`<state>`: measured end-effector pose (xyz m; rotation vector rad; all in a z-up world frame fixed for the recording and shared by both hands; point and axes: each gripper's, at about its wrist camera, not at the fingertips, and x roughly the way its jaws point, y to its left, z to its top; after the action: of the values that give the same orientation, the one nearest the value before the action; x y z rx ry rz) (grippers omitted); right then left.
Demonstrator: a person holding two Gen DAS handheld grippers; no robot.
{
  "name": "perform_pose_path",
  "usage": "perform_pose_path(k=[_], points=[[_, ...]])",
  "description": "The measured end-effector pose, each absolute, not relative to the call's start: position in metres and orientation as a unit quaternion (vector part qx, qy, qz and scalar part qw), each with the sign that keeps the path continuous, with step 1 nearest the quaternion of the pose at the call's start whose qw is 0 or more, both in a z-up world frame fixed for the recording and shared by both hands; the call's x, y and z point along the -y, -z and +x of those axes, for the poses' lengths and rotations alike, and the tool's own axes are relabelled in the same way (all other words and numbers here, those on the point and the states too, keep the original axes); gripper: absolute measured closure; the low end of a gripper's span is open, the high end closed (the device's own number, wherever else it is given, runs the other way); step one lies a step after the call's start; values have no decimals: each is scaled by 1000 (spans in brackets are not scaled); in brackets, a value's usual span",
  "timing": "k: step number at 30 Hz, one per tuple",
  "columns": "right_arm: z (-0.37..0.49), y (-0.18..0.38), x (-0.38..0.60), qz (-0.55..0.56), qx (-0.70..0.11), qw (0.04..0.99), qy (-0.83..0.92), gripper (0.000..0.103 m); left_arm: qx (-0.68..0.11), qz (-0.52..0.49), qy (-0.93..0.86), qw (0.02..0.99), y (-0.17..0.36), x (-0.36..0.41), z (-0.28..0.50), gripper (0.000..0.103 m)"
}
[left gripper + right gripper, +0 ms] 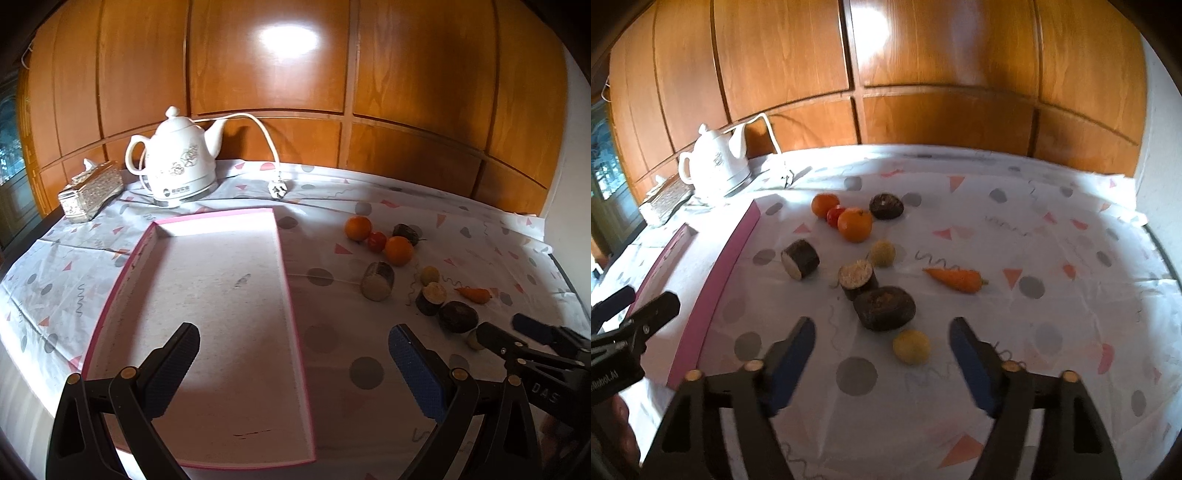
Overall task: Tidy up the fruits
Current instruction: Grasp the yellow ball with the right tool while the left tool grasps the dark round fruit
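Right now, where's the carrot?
The carrot lies on the tablecloth, right of the fruit cluster in the right wrist view, beyond the open right gripper.

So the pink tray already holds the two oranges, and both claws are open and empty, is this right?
Not quite. The tray holds nothing; the left wrist view shows it bare. The two oranges lie on the tablecloth beside it. The left claw and right claw are indeed open and empty.

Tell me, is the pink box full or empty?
Empty. The pink box shows only its bare floor, and the fruits, like the orange, lie outside on the tablecloth.
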<state>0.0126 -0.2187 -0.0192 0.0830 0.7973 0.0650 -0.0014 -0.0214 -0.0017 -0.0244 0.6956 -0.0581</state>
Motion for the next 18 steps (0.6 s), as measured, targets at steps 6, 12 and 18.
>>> perform_pose_path(k=[6, 12, 18], points=[[14, 32, 239, 55, -402, 913, -43, 62, -352, 10, 61, 934, 3, 38, 5, 0], [14, 44, 257, 55, -417, 905, -59, 62, -380, 20, 106, 918, 4, 60, 16, 0], [16, 51, 266, 61, -427, 900, -65, 68, -398, 21, 138, 906, 7, 80, 28, 3]])
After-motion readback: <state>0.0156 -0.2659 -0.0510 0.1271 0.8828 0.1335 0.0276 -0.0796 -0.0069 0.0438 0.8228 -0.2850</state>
